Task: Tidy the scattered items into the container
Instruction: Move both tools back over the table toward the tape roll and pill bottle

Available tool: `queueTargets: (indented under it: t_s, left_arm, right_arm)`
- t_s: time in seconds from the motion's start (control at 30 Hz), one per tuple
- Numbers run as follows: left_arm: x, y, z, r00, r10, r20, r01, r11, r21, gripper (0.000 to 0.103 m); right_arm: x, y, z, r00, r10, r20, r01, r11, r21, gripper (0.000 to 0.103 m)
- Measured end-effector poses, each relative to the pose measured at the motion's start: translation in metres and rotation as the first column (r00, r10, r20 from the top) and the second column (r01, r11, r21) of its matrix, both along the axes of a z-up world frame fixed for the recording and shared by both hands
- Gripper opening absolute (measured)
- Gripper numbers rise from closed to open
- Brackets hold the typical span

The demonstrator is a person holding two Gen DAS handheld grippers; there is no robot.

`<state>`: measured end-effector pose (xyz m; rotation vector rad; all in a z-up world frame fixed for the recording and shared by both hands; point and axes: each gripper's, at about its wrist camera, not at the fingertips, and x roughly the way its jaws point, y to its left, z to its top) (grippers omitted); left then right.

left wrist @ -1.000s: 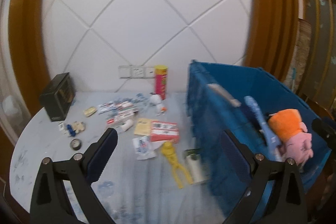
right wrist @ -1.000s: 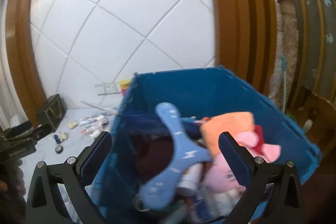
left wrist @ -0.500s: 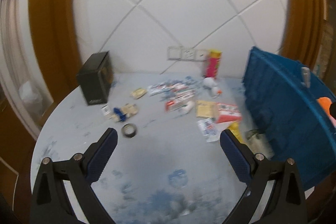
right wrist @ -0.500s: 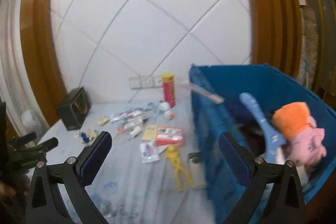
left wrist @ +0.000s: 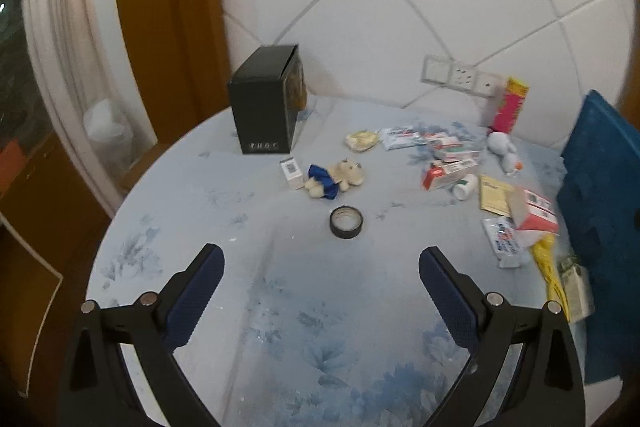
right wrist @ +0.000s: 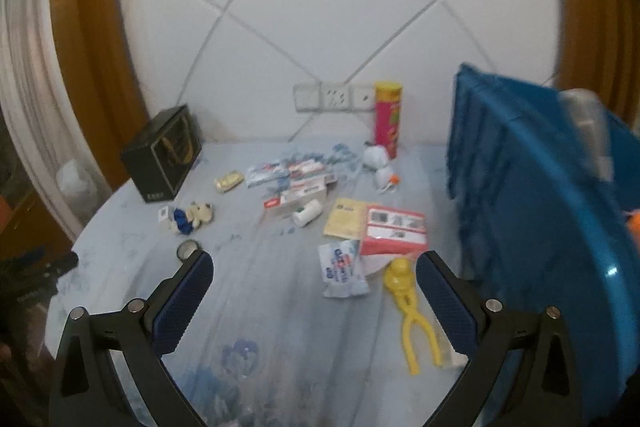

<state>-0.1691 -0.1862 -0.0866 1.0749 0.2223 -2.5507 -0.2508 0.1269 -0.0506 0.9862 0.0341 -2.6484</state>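
Left tool [left wrist: 321, 265], right tool [right wrist: 314, 271] wide open, empty; yellow tongs [right wrist: 406, 301] handles point toward camera.

Black tool [left wrist: 320, 281], blue ribbed pads [left wrist: 196, 291]

A deep blue plastic crate [right wrist: 532, 195] stands at the right edge of the round bench [left wrist: 280, 291]. Scattered loose across the bench's far half lie a black tape roll [left wrist: 346, 222] flat near the middle, a small cream teddy bear in blue [left wrist: 334, 177] on its side, flat toothpaste boxes [right wrist: 298, 183], a red-and-white carton [right wrist: 394, 233] and a yellow plastic clamp toy [right wrist: 406, 301] just beside the crate. A black box [left wrist: 266, 107] stands upright near the far left edge, a pink-and-yellow snack tube [right wrist: 388, 113] upright at the far edge.
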Motion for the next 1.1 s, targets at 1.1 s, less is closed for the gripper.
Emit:
queueTargets:
  t_s: [1.1]
  left_arm:
    - [-0.212,-0.059,-0.206,0.938,-0.161,0.308,0.117,0.981,0.155,0.087]
  right_arm:
    - [-0.234,-0.119,-0.195,0.931,-0.056,0.362,0.046,0.998,0.034,0.077]
